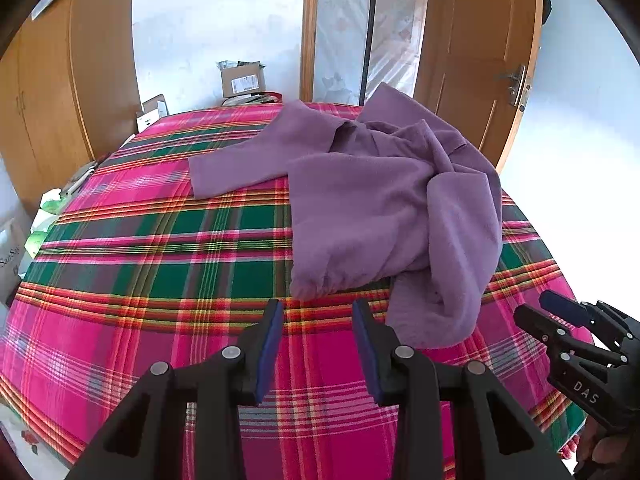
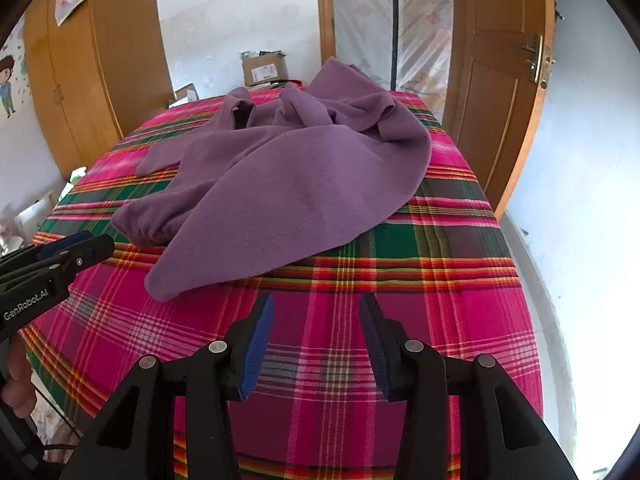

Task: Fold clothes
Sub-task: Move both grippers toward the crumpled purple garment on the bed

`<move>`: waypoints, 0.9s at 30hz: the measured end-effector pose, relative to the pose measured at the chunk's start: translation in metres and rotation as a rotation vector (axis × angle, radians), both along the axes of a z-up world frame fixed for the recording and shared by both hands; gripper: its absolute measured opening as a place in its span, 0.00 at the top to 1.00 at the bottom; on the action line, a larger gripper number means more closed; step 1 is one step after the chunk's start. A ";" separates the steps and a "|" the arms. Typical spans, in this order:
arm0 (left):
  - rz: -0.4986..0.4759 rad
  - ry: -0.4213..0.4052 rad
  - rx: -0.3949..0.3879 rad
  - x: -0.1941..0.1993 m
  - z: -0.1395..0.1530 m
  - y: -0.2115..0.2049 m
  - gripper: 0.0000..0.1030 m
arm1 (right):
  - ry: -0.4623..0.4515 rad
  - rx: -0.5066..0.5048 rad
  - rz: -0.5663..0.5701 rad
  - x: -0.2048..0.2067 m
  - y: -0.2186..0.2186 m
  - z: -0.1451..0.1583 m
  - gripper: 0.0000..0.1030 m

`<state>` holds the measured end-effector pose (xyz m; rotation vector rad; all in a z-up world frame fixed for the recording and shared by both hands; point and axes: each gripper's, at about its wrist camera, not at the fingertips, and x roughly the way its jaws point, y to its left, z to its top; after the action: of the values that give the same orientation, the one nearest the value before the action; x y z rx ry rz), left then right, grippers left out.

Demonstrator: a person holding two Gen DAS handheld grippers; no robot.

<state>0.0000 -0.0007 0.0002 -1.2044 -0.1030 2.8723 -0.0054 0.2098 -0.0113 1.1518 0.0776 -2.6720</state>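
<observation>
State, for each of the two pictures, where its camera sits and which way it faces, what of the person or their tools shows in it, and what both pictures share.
Left wrist: sits on the left claw, looking forward and down over the plaid cloth at the purple garment; the right claw and fingers show at lower right.
Right wrist: sits on the right claw, facing the same garment; the left claw and a hand show at left.
Shared: garment, plaid cloth, cardboard box, wooden door; both claws open.
</observation>
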 end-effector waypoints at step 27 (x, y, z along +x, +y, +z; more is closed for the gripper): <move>0.031 -0.061 -0.026 -0.004 -0.007 -0.006 0.64 | -0.015 -0.032 0.033 0.002 -0.008 -0.004 0.55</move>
<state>-0.0042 -0.0065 -0.0066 -1.3067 -0.0869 2.8725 -0.0035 0.2016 -0.0155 1.1500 0.0514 -2.6258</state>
